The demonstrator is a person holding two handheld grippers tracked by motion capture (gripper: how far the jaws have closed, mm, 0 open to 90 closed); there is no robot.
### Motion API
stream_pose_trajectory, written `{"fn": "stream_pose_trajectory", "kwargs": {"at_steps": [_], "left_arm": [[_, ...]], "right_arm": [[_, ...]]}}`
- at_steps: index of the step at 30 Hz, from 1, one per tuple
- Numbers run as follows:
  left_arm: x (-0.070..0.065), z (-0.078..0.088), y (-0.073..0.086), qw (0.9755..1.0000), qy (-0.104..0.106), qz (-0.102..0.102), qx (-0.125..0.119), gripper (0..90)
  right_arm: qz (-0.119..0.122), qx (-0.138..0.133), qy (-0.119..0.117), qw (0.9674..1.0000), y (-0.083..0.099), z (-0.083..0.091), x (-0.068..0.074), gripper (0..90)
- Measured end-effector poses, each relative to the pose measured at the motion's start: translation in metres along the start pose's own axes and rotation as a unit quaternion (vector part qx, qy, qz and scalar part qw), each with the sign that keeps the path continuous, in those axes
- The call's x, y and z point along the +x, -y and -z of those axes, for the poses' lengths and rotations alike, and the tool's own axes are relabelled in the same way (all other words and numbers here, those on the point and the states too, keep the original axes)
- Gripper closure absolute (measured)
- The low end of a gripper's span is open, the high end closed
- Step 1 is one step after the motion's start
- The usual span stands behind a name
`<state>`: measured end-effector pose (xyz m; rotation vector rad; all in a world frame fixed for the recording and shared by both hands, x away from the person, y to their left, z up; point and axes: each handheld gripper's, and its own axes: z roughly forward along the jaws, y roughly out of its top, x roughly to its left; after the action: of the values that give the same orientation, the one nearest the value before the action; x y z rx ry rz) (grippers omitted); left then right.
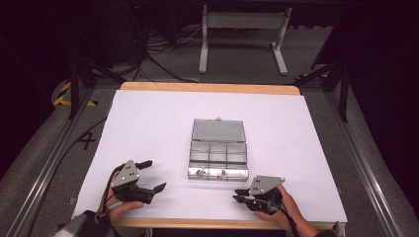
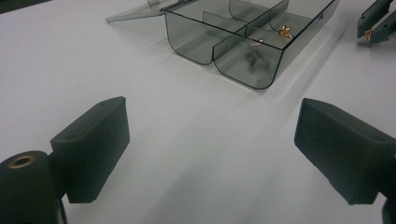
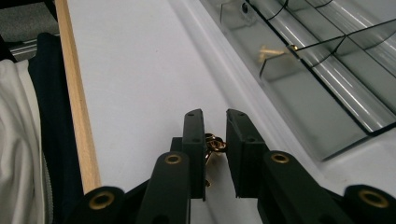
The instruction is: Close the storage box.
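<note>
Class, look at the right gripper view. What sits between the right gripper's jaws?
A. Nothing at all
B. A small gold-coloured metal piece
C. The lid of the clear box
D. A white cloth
B: in the right gripper view a small gold piece sits between the narrow-set jaws of the right gripper, beside the clear box; the left gripper view also shows gold at that gripper's tips.

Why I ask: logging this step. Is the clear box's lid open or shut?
Open: the clear box has its lid folded back flat on the table, compartments exposed.
</note>
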<state>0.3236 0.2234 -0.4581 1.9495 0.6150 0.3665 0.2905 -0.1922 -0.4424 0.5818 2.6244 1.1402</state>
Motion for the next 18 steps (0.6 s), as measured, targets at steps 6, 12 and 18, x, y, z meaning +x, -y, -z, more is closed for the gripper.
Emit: {"fn": "stream_pose_trajectory", "kwargs": {"at_steps": [6,12,18], "left_arm": [[0.001,0.000,0.000,1.0000,-0.002,-0.005,0.002,11.0],[0.001,0.000,0.000,1.0000,-0.002,-0.005,0.001,11.0],[0.001,0.000,0.000,1.0000,-0.003,-0.005,0.002,11.0]], "right_arm": [[0.001,-0.009,0.003,1.0000,-0.002,0.003,-0.001,79.1],[0.001,-0.026,0.010,0.9996,-0.008,0.005,-0.002,79.2],[0.002,-0.034,0.016,0.9993,-0.010,0.008,-0.002,79.2]]}}
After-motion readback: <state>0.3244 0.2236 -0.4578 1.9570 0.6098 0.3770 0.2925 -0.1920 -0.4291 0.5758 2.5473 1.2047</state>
